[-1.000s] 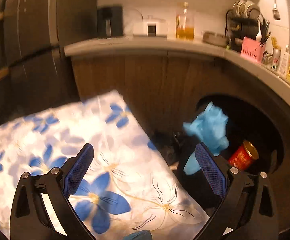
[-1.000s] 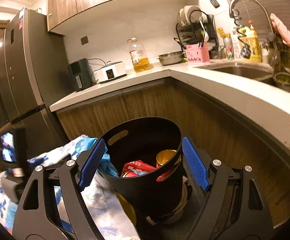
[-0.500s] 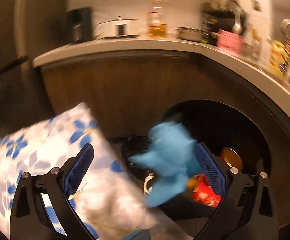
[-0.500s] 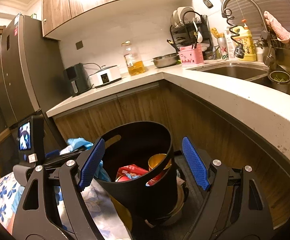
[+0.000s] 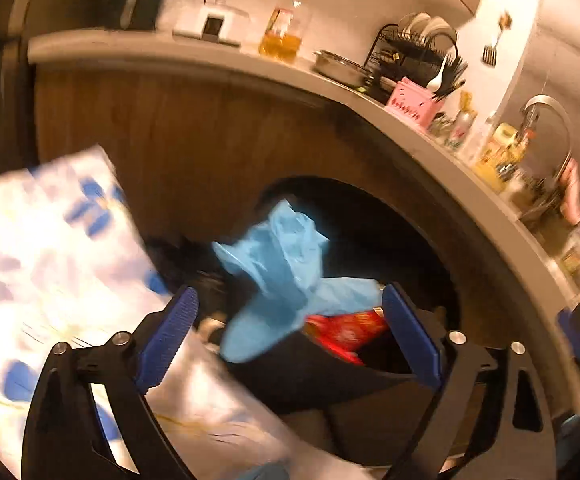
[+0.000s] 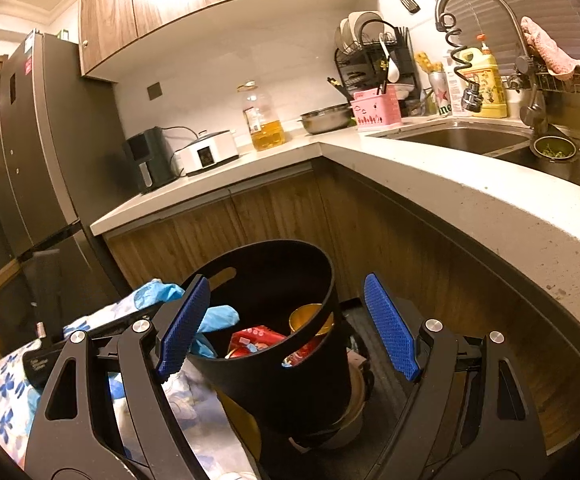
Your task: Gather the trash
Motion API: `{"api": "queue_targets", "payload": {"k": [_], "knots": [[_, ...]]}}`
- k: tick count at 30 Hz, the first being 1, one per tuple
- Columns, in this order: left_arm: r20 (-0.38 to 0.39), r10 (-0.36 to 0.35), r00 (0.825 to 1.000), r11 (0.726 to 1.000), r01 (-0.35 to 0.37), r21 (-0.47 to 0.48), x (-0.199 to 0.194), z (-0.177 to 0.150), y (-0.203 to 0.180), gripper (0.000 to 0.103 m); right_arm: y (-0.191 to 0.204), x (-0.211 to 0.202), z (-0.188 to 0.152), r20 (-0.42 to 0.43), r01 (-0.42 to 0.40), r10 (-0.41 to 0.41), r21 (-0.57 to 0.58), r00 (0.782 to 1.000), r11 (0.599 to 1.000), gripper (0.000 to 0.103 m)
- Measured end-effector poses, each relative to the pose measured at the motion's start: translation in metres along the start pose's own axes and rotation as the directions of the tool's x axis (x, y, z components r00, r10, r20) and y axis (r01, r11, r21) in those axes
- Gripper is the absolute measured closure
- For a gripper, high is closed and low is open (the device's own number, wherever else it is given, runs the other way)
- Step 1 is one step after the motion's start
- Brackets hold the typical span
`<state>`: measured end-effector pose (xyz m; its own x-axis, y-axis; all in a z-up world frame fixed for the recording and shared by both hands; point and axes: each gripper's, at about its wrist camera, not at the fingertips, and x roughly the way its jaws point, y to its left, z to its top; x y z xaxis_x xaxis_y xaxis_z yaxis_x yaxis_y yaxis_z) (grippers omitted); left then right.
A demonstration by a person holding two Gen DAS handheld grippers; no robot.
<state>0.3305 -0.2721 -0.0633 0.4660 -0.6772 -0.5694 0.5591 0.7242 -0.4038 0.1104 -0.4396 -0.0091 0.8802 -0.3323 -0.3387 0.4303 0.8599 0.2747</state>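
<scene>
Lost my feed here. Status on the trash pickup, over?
Both grippers open: left gripper, right gripper. Blue glove draped over black bin rim, unheld. Red wrapper, gold can inside. Nothing blocking.

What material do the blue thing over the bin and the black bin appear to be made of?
Blue glove: thin, limp, crumpled, slightly shiny, probably nitrile or latex. Black bin: rigid, smooth, matte wall with a moulded handle slot, likely plastic.

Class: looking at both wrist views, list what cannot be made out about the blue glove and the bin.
- Blue glove: left view motion-blurred; falling or resting unclear.
- Black bin: right view, wall hides its bottom contents.
- Glove: right view, right tool finger covers part.
</scene>
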Motion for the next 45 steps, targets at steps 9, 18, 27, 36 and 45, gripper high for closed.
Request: {"api": "queue_targets", "payload": {"k": [9, 18, 27, 36, 45], "knots": [[-0.018, -0.061, 0.998, 0.998, 0.062, 0.002, 0.011, 0.009, -0.020, 0.093, -0.012, -0.004, 0.005, 0.015, 0.022, -0.022, 0.023, 1.000, 1.000, 0.024], [-0.088, -0.118, 0.989, 0.986, 0.127, 0.105, 0.026, 0.010, -0.064, 0.088, -0.013, -0.008, 0.005, 0.020, 0.028, -0.029, 0.025, 0.999, 0.999, 0.024], [0.216, 0.288, 0.933, 0.939, -0.320, 0.128, -0.082, -0.009, -0.049, 0.006, 0.009, -0.013, 0.002, -0.003, -0.001, 0.001, -0.028, 1.000, 1.000, 0.024], [0.265, 0.449, 0.853, 0.881, -0.472, 0.026, -0.171, -0.060, -0.027, 0.006, 0.073, -0.040, -0.016, -0.038, -0.064, 0.059, -0.140, 0.997, 0.988, 0.014], [0.328, 0.541, 0.774, 0.818, -0.576, 0.010, -0.241, -0.103, -0.035, 0.006, 0.126, -0.094, -0.047, -0.037, -0.112, 0.106, -0.243, 0.994, 0.964, 0.006]]}}
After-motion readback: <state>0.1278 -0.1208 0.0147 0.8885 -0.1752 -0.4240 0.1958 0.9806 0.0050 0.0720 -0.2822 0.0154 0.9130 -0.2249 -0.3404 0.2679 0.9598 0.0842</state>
